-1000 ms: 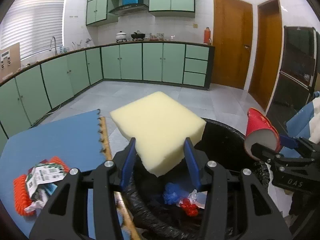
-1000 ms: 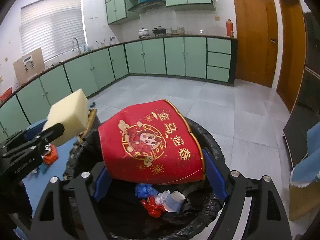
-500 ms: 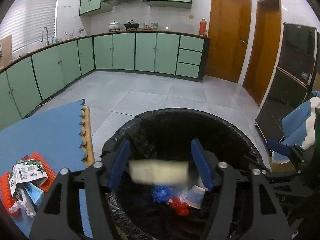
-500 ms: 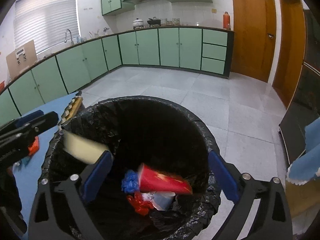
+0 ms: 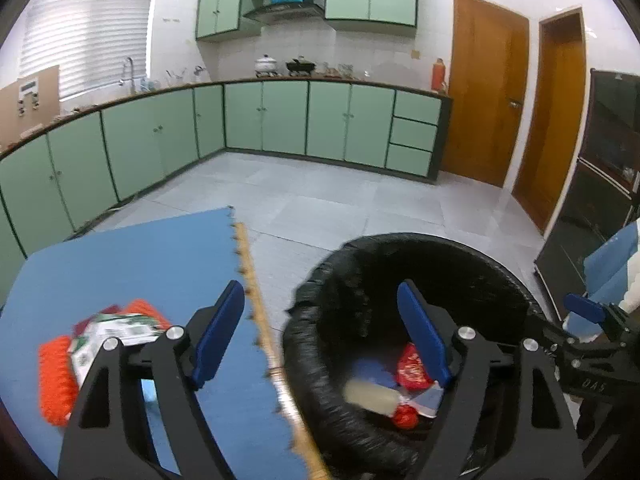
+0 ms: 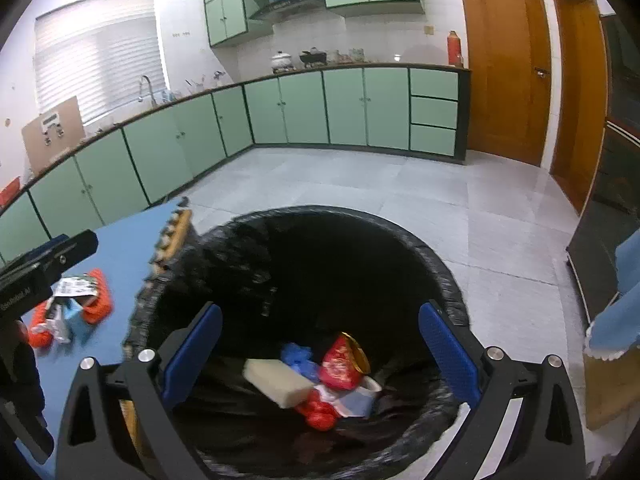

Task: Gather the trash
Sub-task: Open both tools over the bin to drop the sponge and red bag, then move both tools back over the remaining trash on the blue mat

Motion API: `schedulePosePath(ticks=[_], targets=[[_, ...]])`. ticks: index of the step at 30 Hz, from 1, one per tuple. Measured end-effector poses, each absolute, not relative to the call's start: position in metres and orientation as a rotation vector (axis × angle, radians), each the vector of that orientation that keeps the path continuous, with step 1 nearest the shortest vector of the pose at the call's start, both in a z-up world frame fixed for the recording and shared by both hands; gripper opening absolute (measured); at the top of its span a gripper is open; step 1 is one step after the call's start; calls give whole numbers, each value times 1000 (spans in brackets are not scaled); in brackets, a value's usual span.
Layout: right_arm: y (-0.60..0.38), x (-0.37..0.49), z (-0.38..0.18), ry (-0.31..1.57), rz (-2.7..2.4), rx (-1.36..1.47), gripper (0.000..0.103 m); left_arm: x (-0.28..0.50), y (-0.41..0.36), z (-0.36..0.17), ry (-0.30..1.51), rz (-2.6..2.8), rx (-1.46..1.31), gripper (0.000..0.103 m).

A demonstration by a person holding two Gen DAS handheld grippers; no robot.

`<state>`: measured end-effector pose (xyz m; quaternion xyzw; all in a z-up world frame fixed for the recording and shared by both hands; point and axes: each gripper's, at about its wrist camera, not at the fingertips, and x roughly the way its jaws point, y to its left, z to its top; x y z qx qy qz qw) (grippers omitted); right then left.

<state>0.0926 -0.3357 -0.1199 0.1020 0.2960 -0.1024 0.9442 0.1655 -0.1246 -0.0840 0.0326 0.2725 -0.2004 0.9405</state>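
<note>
A black-bagged trash bin (image 5: 320, 316) (image 6: 448, 276) stands beside a blue foam mat. At its bottom lie a yellow sponge (image 6: 278, 381) (image 5: 372, 396), a red paper cup (image 6: 340, 366) (image 5: 412, 366) and other blue and red scraps. My left gripper (image 5: 320, 336) is open and empty above the bin's left rim. My right gripper (image 6: 320, 356) is open and empty over the bin. A pile of trash (image 5: 96, 340) (image 6: 76, 300) with orange netting and a white-green packet lies on the mat, left of both grippers.
The blue foam mat (image 5: 140, 264) has a toothed wooden-coloured edge (image 5: 256, 308) next to the bin. Green kitchen cabinets (image 5: 280, 120) line the far walls. A dark cabinet (image 5: 600, 200) and blue-white cloth (image 6: 616, 312) stand at the right. Grey tile floor (image 6: 400, 184) lies beyond.
Both grippers opened: the sponge dropped from the left and the red cup from the right into the bin, where they now lie. The left gripper has swung left toward the mat.
</note>
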Motion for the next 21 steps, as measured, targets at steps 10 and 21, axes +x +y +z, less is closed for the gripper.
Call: schedulePosePath(ticks=[10,21], targets=[[-273,95,-98,565,-129,211,97,138,-29,-59,496,-261,30,80],[-180,112,-102,564,-15,180,97,120,69,-68,513,-60,29,80]])
